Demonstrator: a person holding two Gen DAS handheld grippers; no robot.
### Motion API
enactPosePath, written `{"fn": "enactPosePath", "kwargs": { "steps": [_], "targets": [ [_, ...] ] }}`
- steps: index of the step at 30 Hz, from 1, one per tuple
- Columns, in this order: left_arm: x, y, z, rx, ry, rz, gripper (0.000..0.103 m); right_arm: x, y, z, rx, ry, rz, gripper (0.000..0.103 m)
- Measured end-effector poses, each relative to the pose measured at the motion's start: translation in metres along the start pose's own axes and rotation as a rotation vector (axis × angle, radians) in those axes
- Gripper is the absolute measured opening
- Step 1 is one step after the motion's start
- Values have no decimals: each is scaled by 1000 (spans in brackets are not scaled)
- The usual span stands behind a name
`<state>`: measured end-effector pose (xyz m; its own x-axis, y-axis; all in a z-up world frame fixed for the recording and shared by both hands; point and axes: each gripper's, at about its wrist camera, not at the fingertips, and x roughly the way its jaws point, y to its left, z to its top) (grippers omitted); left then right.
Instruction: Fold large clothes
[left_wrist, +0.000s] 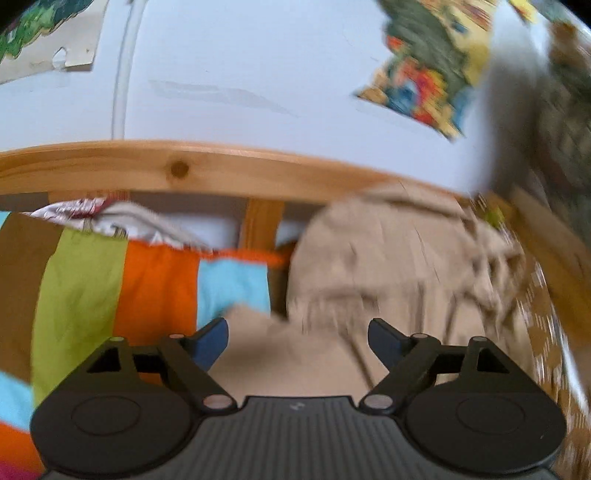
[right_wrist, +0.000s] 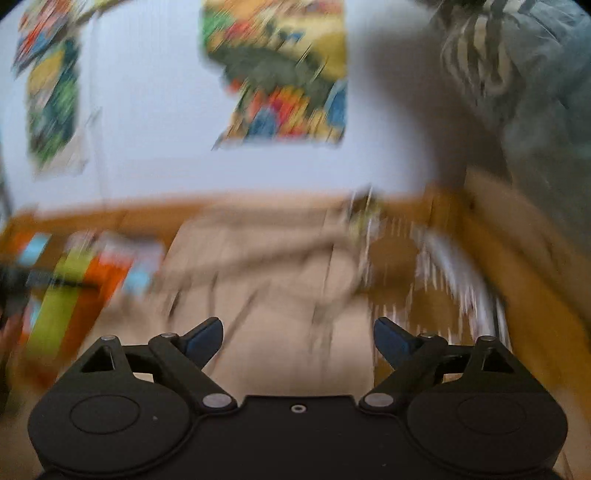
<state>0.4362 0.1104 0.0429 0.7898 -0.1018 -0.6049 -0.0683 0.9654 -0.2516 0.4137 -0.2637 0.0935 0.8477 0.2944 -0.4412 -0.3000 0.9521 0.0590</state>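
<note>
Left wrist view: the left gripper (left_wrist: 297, 338), jaws wide and empty, hovers over a beige garment (left_wrist: 388, 266) heaped on a striped bedcover (left_wrist: 110, 280), likely seeking an edge

Right wrist view, blurred: the right gripper (right_wrist: 298, 338), likewise spread and empty, faces the same cloth

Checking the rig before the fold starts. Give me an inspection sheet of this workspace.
Surface: bed with striped cover in brown, green, orange and blue; wooden bed rail behind it.
Job's things: beige garment lying rumpled on the bed, ahead of both grippers; blurred by motion.
Clutter: white printed cloth bunched by the rail; patterned brown-and-white fabric to the right.
Grippers: left gripper open, holding nothing; right gripper open, holding nothing.
Cables: nothing seen.
Surroundings: white wall with colourful posters; grey clothing hanging at upper right.
</note>
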Motion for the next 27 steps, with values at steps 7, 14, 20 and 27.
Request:
{"fn": "enactPosePath", "kwargs": {
  "steps": [7, 14, 20, 27],
  "targets": [
    [54, -21, 49, 74, -29, 89, 86, 103, -49, 19, 300, -193, -48, 73],
    [91, -46, 65, 134, 10, 53, 86, 149, -69, -1, 396, -154, -58, 31],
    [82, -50, 50, 98, 33, -61, 86, 116, -42, -28, 245, -203, 6, 11],
    [60, -85, 57, 294, -113, -53, 86, 74, -4, -68, -3, -239, 36, 11]
  ]
}}
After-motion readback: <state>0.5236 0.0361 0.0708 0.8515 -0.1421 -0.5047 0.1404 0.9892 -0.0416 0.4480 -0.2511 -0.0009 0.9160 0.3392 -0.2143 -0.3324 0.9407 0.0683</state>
